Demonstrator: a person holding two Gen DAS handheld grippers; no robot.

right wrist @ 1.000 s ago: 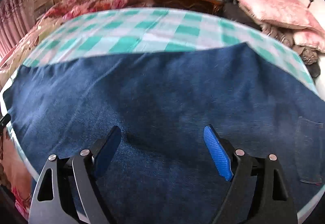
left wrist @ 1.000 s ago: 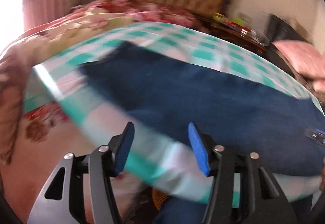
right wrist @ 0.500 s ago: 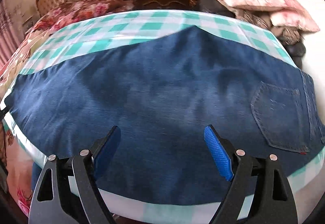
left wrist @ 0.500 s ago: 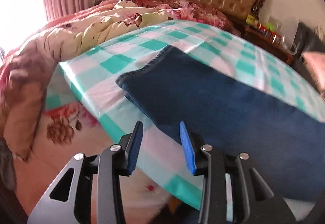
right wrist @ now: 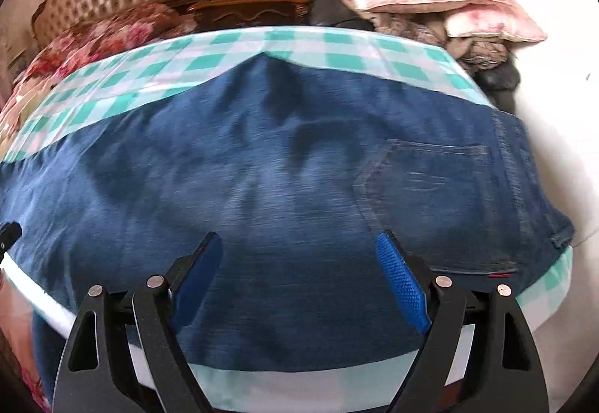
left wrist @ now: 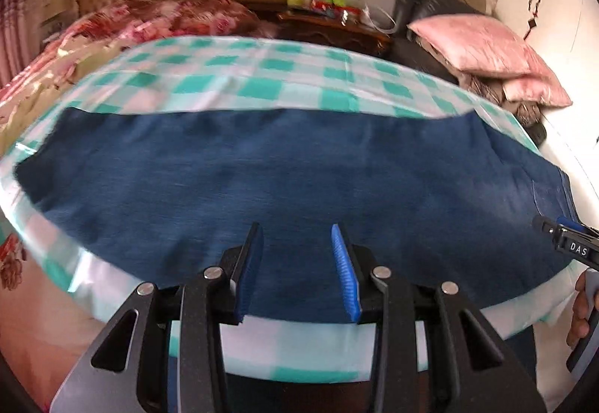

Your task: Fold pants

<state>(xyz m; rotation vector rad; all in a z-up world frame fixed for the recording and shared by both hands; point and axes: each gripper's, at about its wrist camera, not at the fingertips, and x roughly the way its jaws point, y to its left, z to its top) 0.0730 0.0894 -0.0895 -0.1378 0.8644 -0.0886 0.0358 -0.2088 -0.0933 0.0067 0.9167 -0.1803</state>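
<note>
Dark blue jeans (left wrist: 284,184) lie flat across the checked bench (left wrist: 243,83), filling mid-frame. Left gripper (left wrist: 297,272) and right gripper (right wrist: 299,285) hover with jaws open, empty. Denim looks heavy, limp; best pinched at hem or waistband corners.

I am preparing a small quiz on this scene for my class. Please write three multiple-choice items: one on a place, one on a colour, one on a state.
1. Where do the jeans lie?
A. On the checked cloth
B. On the floor
C. Over the headboard

2. What colour are the checks on the cloth?
A. Red and white
B. Teal and white
C. Black and yellow

3. What is between the pads of the right gripper?
A. A pillow
B. A pinched fold of denim
C. Nothing; it stands open

Answers: 1 A, the denim is spread flat on the cloth; 2 B, teal squares show past the jeans; 3 C, the blue pads stand wide apart above the denim.
</note>
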